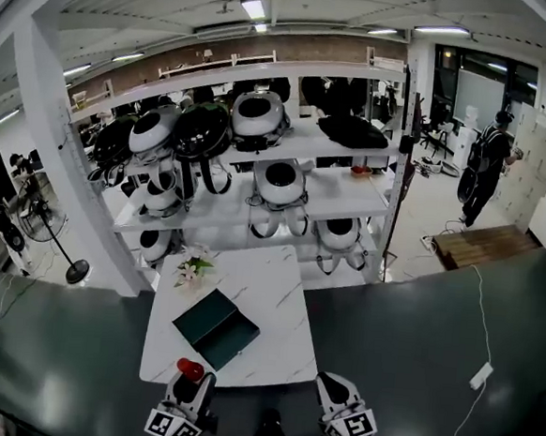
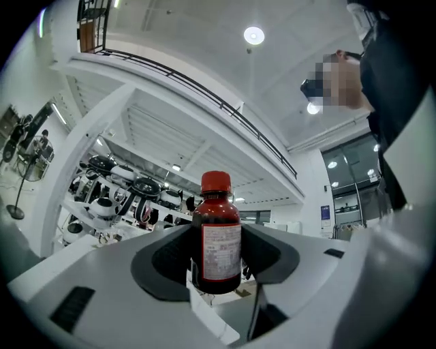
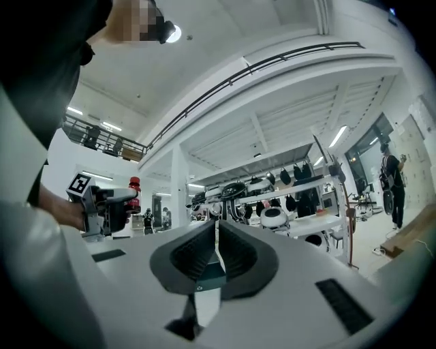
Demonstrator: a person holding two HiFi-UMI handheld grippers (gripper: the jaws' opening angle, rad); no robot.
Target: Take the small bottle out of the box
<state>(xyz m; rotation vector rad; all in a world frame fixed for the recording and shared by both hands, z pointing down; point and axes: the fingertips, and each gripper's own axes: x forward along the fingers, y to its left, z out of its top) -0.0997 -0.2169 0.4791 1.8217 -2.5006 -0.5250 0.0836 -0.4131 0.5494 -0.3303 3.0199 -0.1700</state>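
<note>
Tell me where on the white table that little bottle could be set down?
The widest bare patch of the table lies right of the dark box, up to the right edge. Another lies beyond the box, right of the flowers. The flowers crowd the far left corner; the box fills the middle left. The left gripper holds the bottle.

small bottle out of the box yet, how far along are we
Done: the small bottle is out, clear of the dark box on the table. In hand: the left gripper is clamped on it, upright. The right gripper is shut and empty. Left: nothing of the taking-out itself.
</note>
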